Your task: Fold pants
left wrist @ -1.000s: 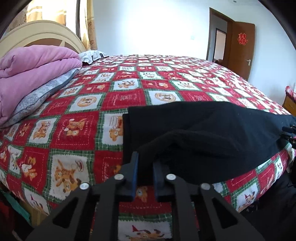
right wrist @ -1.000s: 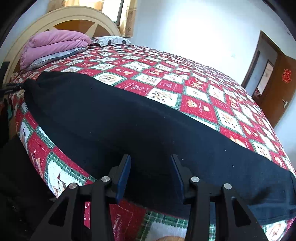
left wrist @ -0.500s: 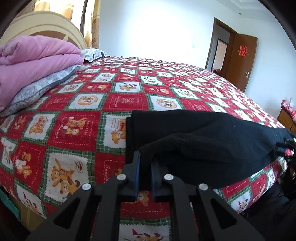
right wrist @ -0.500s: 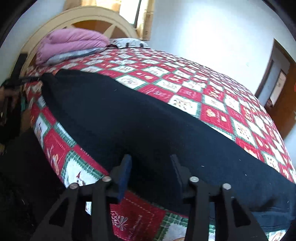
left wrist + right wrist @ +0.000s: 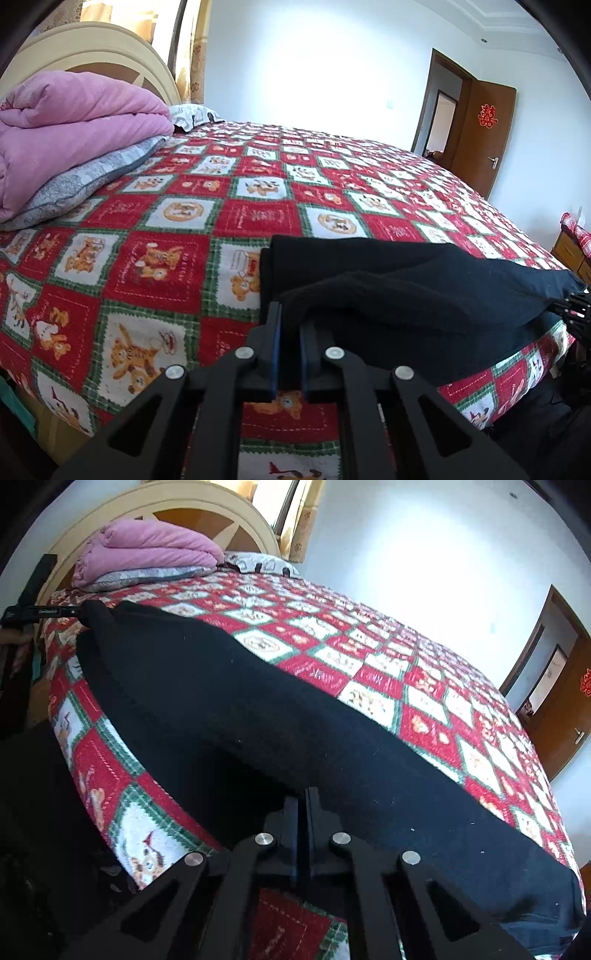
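Observation:
Black pants (image 5: 406,291) lie along the near edge of the bed, on a red patterned bedspread (image 5: 155,258). My left gripper (image 5: 290,325) is shut on a raised fold of the pants at their left end and holds it a little above the bed. In the right wrist view the pants (image 5: 258,709) stretch across the bed edge. My right gripper (image 5: 304,805) is shut on their near edge. The left gripper shows in that view (image 5: 40,611) at the pants' far left end.
A folded pink quilt (image 5: 66,125) on a grey pillow (image 5: 85,181) lies by the headboard (image 5: 207,520). A brown door (image 5: 480,136) stands open at the far right. A wooden cabinet (image 5: 572,254) stands right of the bed.
My right gripper has closed from open onto the near edge of the pants. My left gripper has stayed shut on the fold and lifted slightly.

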